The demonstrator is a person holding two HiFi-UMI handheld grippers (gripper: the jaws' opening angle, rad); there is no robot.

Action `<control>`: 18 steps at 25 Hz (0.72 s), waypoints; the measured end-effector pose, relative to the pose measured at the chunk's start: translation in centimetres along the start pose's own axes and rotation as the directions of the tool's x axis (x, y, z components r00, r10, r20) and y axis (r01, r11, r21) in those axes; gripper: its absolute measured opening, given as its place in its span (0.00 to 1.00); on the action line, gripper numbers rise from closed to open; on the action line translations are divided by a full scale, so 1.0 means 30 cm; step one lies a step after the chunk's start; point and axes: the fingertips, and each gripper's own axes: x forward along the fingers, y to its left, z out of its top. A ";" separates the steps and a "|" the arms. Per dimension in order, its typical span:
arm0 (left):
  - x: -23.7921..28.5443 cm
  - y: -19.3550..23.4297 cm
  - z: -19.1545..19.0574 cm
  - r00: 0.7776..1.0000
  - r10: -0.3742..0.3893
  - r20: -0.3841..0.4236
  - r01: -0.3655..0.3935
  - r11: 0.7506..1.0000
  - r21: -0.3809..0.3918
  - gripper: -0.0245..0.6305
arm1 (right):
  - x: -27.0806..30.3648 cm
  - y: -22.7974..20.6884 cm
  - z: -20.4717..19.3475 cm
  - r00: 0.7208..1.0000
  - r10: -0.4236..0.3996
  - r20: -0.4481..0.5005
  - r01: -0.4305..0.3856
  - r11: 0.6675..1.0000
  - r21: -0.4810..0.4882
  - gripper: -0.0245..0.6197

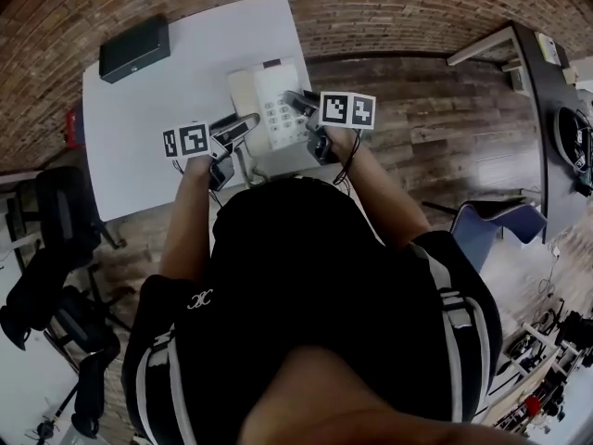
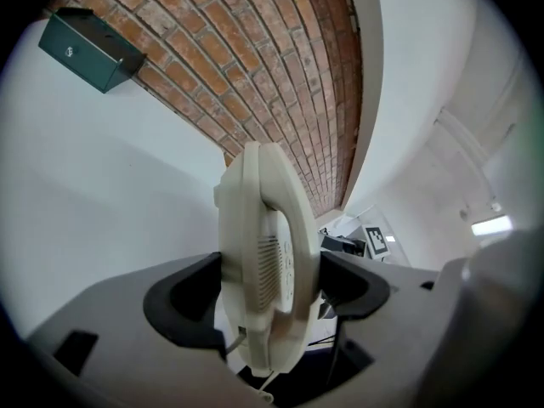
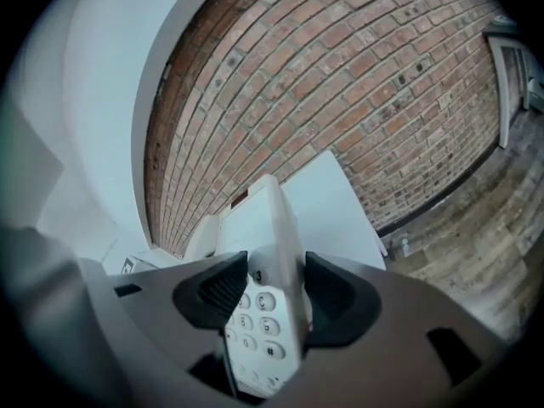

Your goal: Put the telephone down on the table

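Two grippers hold telephone (image 1: pixel 269 109) over white worktop (image 1: pixel 157 137), nr its front edge; contact w/ surface unclear; left gripper (image 2: pixel 270 283) fingers (image 2: pixel 183 300) pinch handset side, right gripper (image 3: pixel 268 289) fingers (image 3: pixel 223 289) pinch keypad side. Risk: one side released early, unit tips, poss. off the edge.

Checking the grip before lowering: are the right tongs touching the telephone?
Touching. The right gripper view shows the right tongs clamped on the telephone at its keypad edge, no gap on either side.
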 end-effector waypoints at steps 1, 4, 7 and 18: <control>0.010 0.014 0.000 1.000 -0.001 -0.007 0.001 1.000 -0.008 0.59 | 0.008 -0.015 -0.004 1.000 -0.008 -0.003 0.008 1.000 0.011 0.33; 0.039 0.058 0.000 1.000 -0.007 -0.026 0.007 0.999 -0.033 0.59 | 0.035 -0.056 -0.011 0.999 -0.044 -0.004 0.044 0.999 0.028 0.33; 0.060 0.105 0.012 0.999 -0.016 -0.027 0.015 0.998 -0.060 0.59 | 0.068 -0.090 -0.013 0.997 -0.081 -0.001 0.081 0.996 0.043 0.33; 0.129 0.222 0.004 0.997 -0.015 -0.073 0.007 0.993 -0.120 0.59 | 0.149 -0.196 -0.043 0.990 -0.139 -0.026 0.141 0.987 0.082 0.32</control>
